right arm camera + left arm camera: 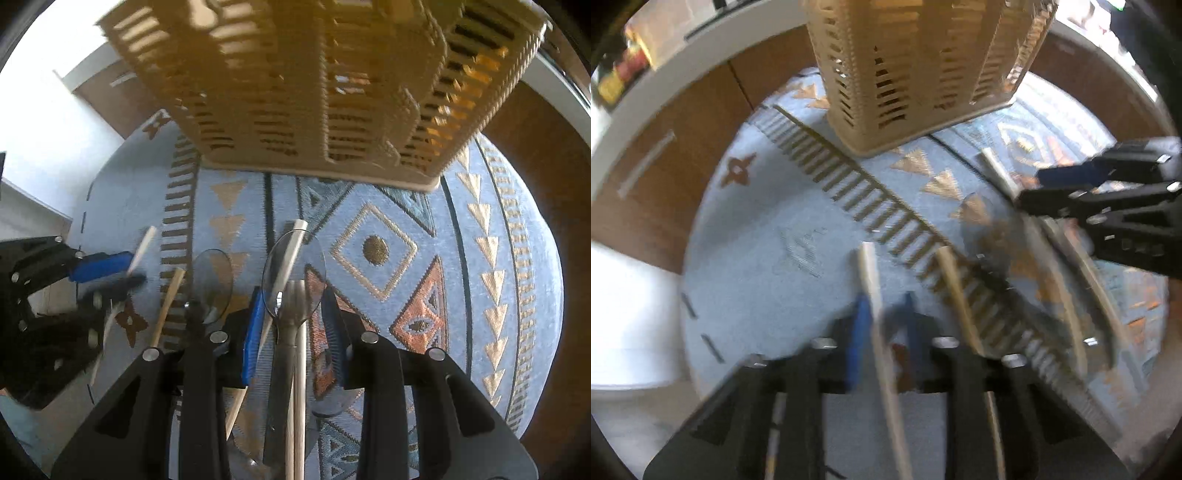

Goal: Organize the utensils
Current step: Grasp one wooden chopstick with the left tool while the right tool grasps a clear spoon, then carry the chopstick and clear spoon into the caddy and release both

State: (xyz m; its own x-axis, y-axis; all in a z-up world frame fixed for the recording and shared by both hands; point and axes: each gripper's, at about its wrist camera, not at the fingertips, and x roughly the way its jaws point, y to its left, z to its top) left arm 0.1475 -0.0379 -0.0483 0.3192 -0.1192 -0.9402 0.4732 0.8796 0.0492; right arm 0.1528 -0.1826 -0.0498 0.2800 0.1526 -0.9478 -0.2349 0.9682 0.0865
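The left tool (882,314) is clamped on a pale chopstick (873,280) at 6 o'clock of its own view, on the blue patterned mat (768,266). The right tool (295,314) stands narrowly parted around clear plastic spoons (291,273) and another pale stick (301,354), though whether it presses them cannot be told. The slatted utensil basket (314,92) stands at 12 o'clock.

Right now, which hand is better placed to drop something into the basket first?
Probably left: the left gripper is shut on a pale stick. The right gripper straddles spoons on the mat, jaws apart. Basket just ahead.
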